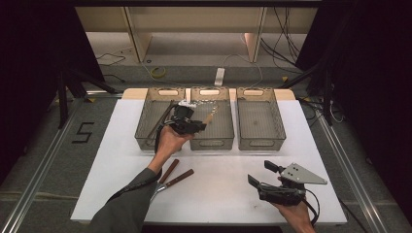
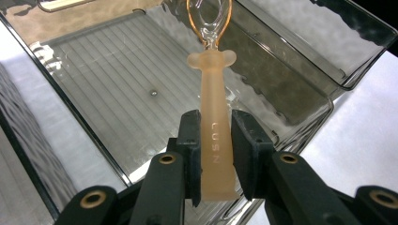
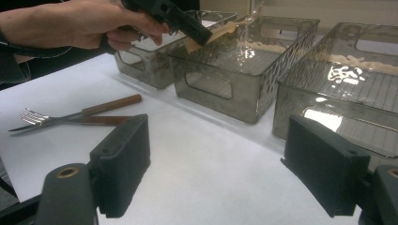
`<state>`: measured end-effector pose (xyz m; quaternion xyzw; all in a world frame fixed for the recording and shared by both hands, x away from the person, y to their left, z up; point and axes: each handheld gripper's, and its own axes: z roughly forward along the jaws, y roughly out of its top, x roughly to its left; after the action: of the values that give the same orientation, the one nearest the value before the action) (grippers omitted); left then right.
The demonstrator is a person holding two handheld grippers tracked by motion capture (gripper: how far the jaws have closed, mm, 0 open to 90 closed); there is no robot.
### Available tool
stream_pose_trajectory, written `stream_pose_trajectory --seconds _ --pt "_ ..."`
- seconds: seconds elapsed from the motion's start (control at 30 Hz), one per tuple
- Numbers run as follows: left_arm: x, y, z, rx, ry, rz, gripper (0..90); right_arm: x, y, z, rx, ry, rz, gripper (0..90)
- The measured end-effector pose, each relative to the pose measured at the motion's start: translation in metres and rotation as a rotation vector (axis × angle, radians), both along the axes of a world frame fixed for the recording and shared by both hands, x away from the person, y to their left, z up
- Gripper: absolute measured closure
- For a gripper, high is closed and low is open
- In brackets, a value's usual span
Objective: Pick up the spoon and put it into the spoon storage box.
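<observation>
My left gripper [image 1: 200, 126] hangs over the middle grey bin [image 1: 212, 144], shut on the pale orange handle of a utensil [image 1: 210, 117]. In the left gripper view the handle [image 2: 213, 84] stands upright between the two pads [image 2: 191, 140], and its looped clear head reaches toward the bin's far end. The bin floor [image 2: 117, 89] below it is bare. My right gripper [image 1: 262, 173] rests low over the table at the front right, open with nothing between its jaws. In the right gripper view my right gripper [image 3: 220, 173] faces the bins, with the left gripper [image 3: 187, 28] and the utensil [image 3: 220, 30] above the middle bin [image 3: 220, 84].
Three grey mesh bins stand in a row at the back of the white mat. The left bin [image 1: 145, 141] holds long dark utensils; the right bin [image 1: 261, 143] looks bare. Two forks with brown handles [image 1: 174, 175] lie on the mat by the left forearm, seen again as forks [image 3: 70, 115].
</observation>
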<state>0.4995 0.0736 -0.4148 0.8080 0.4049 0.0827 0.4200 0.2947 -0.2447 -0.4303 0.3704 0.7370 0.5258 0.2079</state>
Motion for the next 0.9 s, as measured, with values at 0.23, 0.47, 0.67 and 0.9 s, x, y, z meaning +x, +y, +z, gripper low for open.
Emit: stream_pose_trajectory --seconds 0.23,0.47,0.67,0.9 --pt "0.0 -0.001 -0.002 0.009 0.01 -0.001 73.0 0.0 0.0 0.0 -0.001 -0.002 -0.001 23.4" --pt "0.001 0.001 -0.004 -0.008 0.036 0.007 69.9 -0.001 0.0 0.0 -0.002 -0.001 0.0 23.4" --pt "0.0 0.0 0.002 -0.011 0.056 0.005 46.9 -0.001 0.0 0.001 0.001 -0.005 0.001 23.5" --pt "-0.01 0.0 0.017 -0.012 0.043 -0.018 32.2 -0.001 0.0 0.001 -0.003 -0.004 0.003 23.5"
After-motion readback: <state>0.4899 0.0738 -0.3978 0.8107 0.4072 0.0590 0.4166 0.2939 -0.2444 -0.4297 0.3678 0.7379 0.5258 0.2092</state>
